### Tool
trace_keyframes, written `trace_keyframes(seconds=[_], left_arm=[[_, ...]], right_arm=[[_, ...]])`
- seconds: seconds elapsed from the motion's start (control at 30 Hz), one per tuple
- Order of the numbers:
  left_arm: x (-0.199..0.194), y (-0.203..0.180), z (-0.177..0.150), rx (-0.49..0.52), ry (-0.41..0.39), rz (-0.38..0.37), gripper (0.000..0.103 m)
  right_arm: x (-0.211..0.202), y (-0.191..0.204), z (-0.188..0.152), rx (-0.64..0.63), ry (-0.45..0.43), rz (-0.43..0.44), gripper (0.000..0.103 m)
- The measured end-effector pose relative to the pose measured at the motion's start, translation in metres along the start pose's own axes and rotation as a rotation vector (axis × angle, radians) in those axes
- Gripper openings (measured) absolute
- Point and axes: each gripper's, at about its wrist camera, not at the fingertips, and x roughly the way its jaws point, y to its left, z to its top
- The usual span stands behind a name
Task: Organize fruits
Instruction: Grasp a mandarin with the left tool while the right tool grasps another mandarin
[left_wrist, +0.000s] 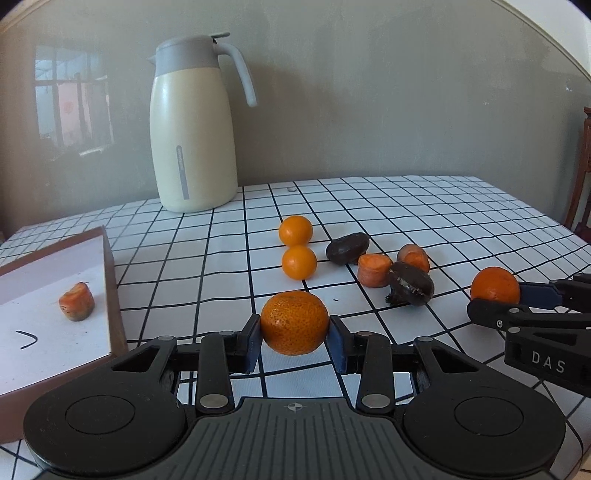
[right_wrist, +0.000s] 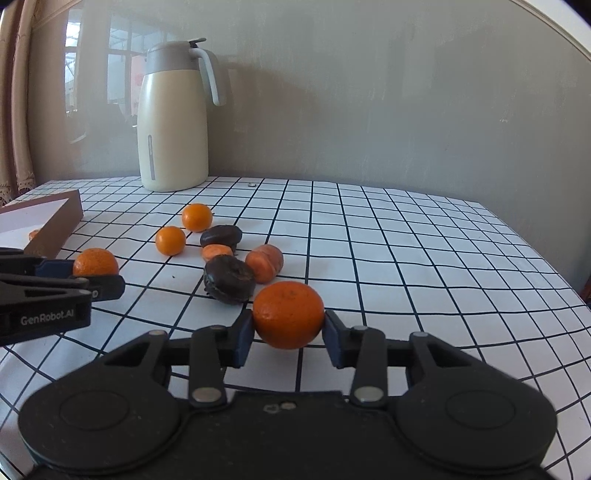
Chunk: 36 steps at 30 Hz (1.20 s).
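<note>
Tablecloth (right_wrist: 406, 258): smooth cloth-like sheet, white with black grid, slight sheen. Jug (left_wrist: 192, 125): smooth cream body, looks satin; grey plastic-looking lid and handle, matt. Box (left_wrist: 110, 280): brown card-like walls, matt; white paper-like inside. Held mandarin (left_wrist: 294, 322): pitted peel, slightly glossy. Other held mandarin (right_wrist: 288, 314): finer pores, dull sheen. Two small oranges (left_wrist: 295, 230) (left_wrist: 299, 261): smooth, glossy. Carrot chunks (left_wrist: 373, 269): rough, matt, dry cut faces. Dark chocolate-coated pieces (right_wrist: 229, 278): smooth coating, low gloss. Left gripper (left_wrist: 294, 341), right gripper (right_wrist: 288, 336): matt black plastic, metal pins, blue rubbery pads.
</note>
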Motion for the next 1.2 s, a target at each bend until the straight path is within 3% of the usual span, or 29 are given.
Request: trace_keyframes(seconds=[0.53, 1.2], left_arm=[[-0.064, 0.022, -0.007, 0.008, -0.07, 0.053, 0.038], [-0.13, 0.073, -0.033, -0.081, -0.137, 0.138, 0.038]], right_arm=[[-0.045, 0.033, 0.017, -0.032, -0.085, 0.068, 0.031], [-0.075, 0.084, 0.027, -0.097, -0.156, 0.174, 0.031]])
